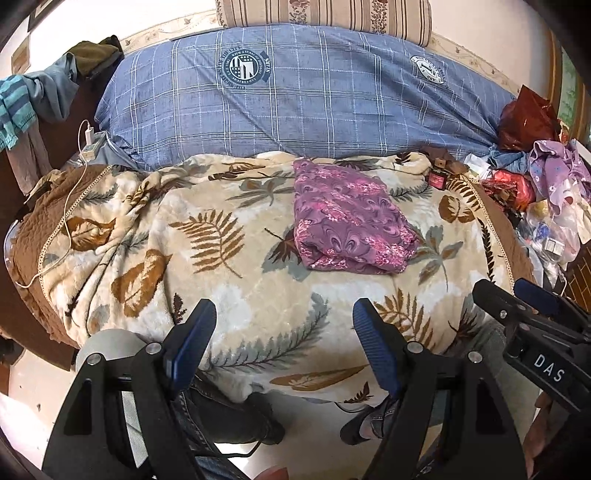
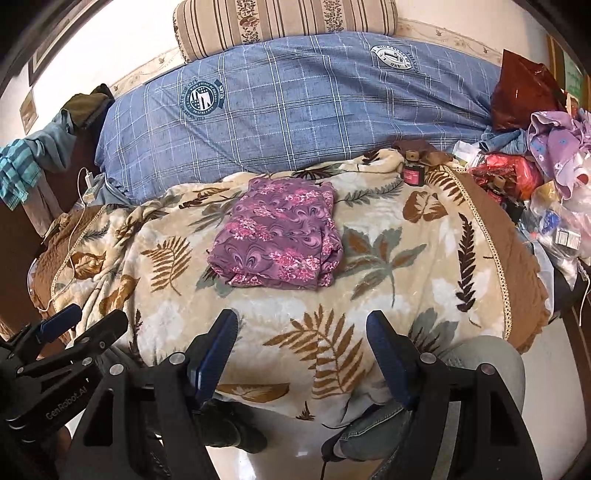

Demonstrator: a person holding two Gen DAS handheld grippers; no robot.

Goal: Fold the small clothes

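Note:
A purple floral garment [image 1: 351, 218] lies folded into a thick rectangle on the leaf-patterned blanket [image 1: 229, 258]; it also shows in the right wrist view [image 2: 280, 234]. My left gripper [image 1: 282, 314] is open and empty, held above the blanket's near edge, well short of the garment. My right gripper [image 2: 301, 325] is open and empty, also near the front edge, below the garment. The right gripper also appears at the right of the left wrist view [image 1: 517, 295], and the left gripper at the left of the right wrist view [image 2: 85, 321].
A blue plaid duvet [image 1: 295, 96] lies behind the blanket, with a striped cushion [image 1: 325, 16] above it. A pile of clothes and bags [image 1: 535, 177] is at the right. A small red bottle [image 2: 413, 171] stands near the blanket's far right. A charger cable [image 1: 70, 206] trails at left.

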